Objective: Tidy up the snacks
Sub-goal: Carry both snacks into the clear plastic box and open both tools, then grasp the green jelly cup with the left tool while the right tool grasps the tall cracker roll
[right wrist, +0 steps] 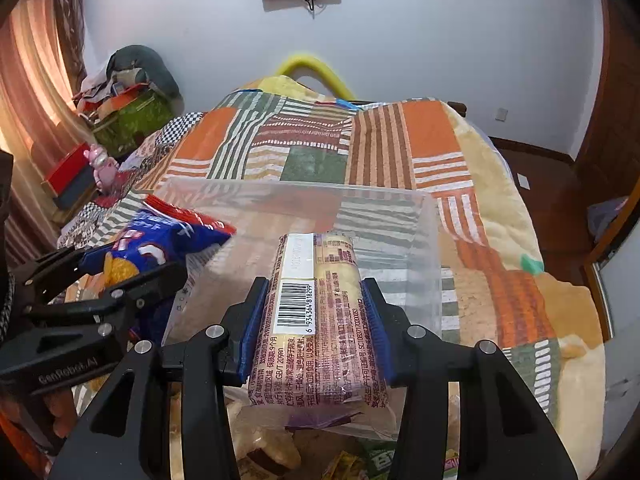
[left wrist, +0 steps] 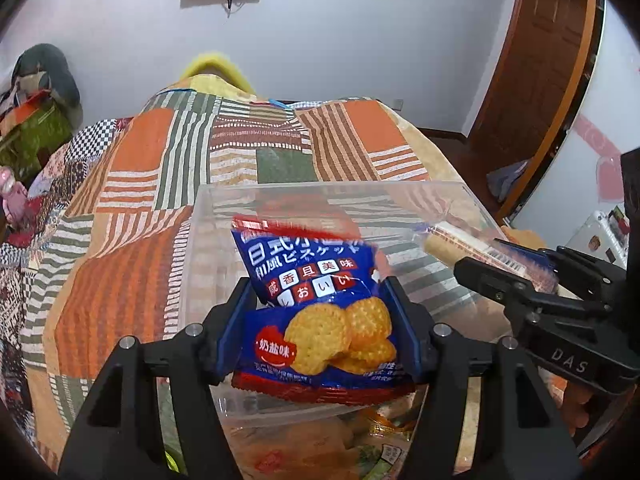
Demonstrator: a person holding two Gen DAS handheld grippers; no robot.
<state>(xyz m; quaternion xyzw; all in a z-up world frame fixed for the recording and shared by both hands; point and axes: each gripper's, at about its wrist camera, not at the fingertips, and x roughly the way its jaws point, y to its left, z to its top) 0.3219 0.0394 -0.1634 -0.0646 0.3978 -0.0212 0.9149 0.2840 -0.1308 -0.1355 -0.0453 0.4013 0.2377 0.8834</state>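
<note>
Blue cookie bag [left wrist: 320, 312] sits squeezed in the left gripper [left wrist: 320, 320]; the right gripper [right wrist: 314, 316] squeezes a long cracker pack [right wrist: 316, 320]. Both point lengthwise over the clear box's [right wrist: 434, 240] near edge.

Two close wrist views angled down along each claw, sharing clear bin [left wrist: 400, 196] and quilt [right wrist: 432, 136].
</note>
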